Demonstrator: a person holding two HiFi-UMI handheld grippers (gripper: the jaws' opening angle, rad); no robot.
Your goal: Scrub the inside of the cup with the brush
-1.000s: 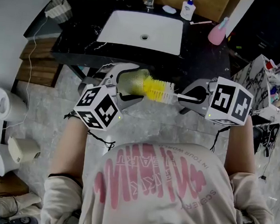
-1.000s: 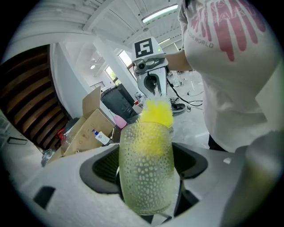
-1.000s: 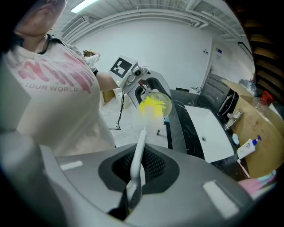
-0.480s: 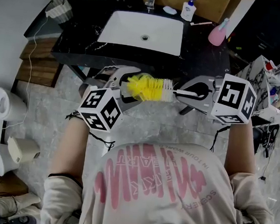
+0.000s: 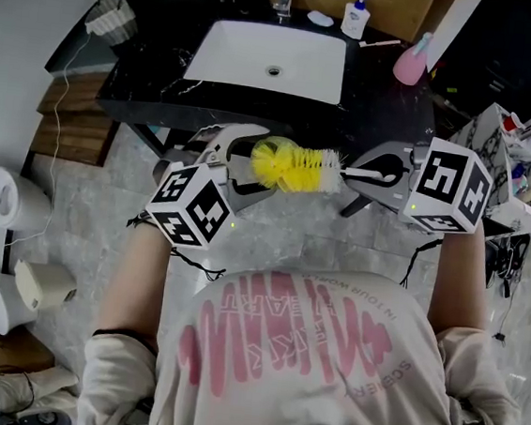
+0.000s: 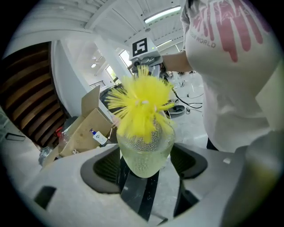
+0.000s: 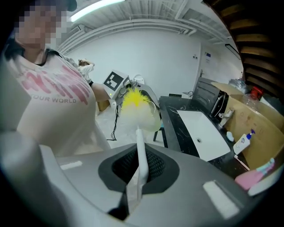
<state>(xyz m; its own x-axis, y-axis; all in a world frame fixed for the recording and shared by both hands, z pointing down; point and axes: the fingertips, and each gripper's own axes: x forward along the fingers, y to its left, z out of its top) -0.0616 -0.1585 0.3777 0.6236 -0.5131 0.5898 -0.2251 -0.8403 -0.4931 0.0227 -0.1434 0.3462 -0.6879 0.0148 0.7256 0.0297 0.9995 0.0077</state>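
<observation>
1. The person's white shirt with pink letters was closest, at 6 o'clock in the head view.
2. The left gripper was at 10 o'clock from the shirt. Its fingers were squeezed on the bottom end of the clear cup, one on each side.
3. The cup lay on its side in the air, above the grey floor. Its open end faced 3 o'clock.
4. The right gripper was at 3 o'clock from the cup. Its fingers were pinched tight on the thin white handle of the bottle brush.
5. The yellow bristles poked into the cup's open end, and many stuck out.
6. Farther away, at 12 o'clock, was the black counter with a white sink.
7. A pink bottle stood at 3 o'clock from the sink.
8. A white soap bottle stood at the back of the counter, at 1 o'clock from the sink.
</observation>
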